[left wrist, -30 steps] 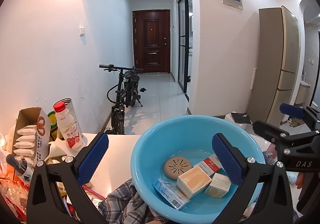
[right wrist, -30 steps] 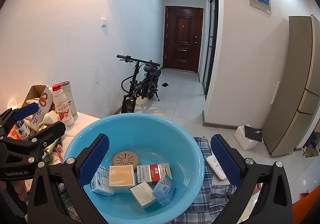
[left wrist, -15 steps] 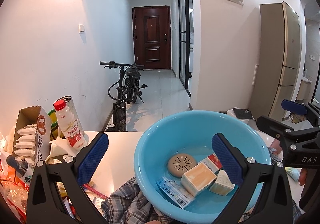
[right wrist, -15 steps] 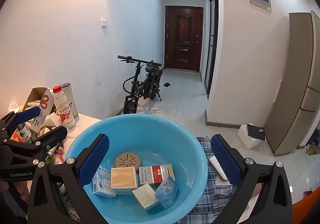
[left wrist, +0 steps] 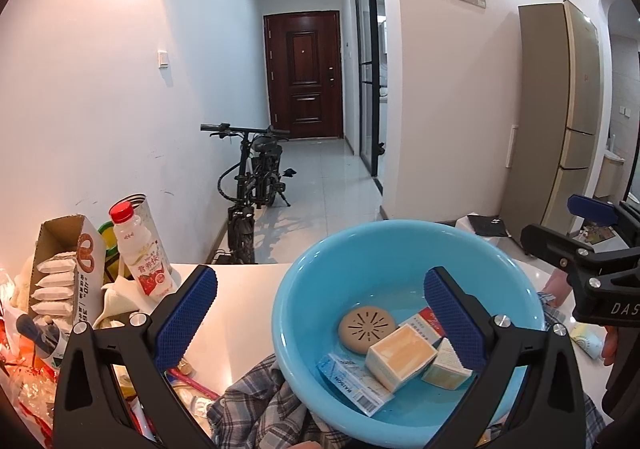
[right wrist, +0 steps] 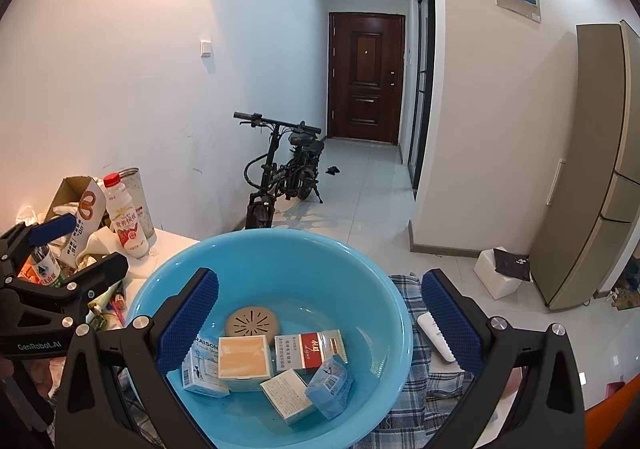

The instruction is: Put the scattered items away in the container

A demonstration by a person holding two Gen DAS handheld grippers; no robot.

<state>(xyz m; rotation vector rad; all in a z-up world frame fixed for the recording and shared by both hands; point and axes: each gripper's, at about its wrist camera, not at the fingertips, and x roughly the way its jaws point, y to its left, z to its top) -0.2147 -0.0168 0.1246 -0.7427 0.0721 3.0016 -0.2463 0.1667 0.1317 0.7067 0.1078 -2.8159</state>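
The blue basin (right wrist: 280, 257) sits on the counter (left wrist: 236, 329) with small boxes (right wrist: 244, 357) inside, below both the left gripper (left wrist: 320, 313) and right gripper (right wrist: 316, 309), whose jaws gape wide, holding nothing.

Basin (right wrist: 360, 261) light blue; cloth (right wrist: 432, 381) under it blue-white plaid; claw pads (left wrist: 188, 313) dark blue, cross-hatched — surface (left wrist: 240, 289) white; bottle cap (left wrist: 121, 211) red.

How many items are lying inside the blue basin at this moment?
6. In the blue basin: a round tan disc at the back, an orange-faced box, a white-blue carton, a red-and-white box, a pale box, a blue packet. More may be hidden underneath.
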